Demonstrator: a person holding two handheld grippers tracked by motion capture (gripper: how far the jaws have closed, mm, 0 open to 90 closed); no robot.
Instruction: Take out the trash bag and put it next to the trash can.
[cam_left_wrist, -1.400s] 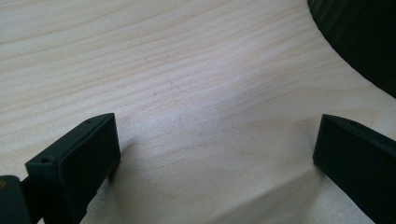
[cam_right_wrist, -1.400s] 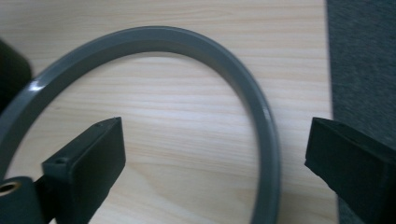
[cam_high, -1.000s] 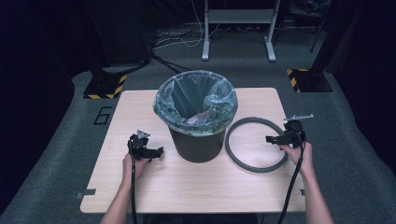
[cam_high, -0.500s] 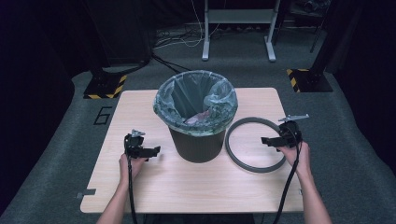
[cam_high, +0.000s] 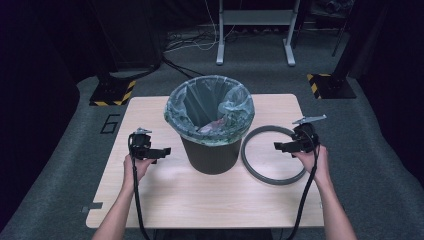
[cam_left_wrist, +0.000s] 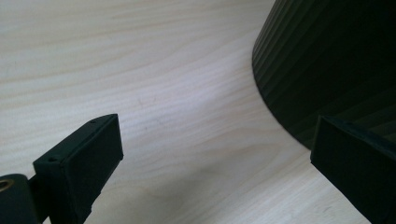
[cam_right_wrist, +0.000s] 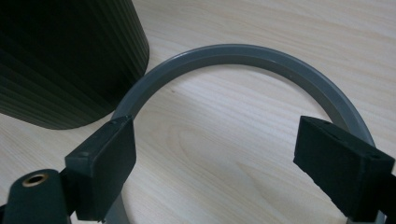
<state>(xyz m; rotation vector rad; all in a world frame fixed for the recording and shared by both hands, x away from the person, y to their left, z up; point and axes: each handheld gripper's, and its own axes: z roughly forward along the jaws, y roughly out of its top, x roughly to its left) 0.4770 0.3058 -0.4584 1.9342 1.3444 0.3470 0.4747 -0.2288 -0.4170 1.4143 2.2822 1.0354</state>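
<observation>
Hovering on either side of the bin (cam_high: 210, 145), both grippers sit low over the table (cam_high: 150, 200), neither gripping anything. Left gripper (cam_high: 159, 151): jaws spread wide, pointed at the bin's dark ribbed wall (cam_left_wrist: 336, 60), just beside its base, not touching. Right gripper (cam_high: 280, 146): jaws likewise spread, poised above the grey ring (cam_high: 272, 155), which lies flat on the table just right of the bin, its near-left edge close against the bin's foot. In the right gripper view the ring (cam_right_wrist: 243, 56) arcs between and beyond the two jaws; the jaws straddle it from above without contact, as far as can be told.

Bin stands upright at table centre, lined with a pale bag (cam_high: 210, 102) folded over the rim; some crumpled waste lies inside.

Judgement: the step in hand looks like the approach to the ring, the piece that would clamp the bag on the bin's rim. Ring not yet lifted.

Next move likely calls for the right gripper to drop lower and turn so one jaw goes inside the ring, one outside, then close on its band. Left gripper is well placed to steady the bin wall meanwhile. Risk: the thin, flat ring may slide on the smooth wood rather than lift.
</observation>
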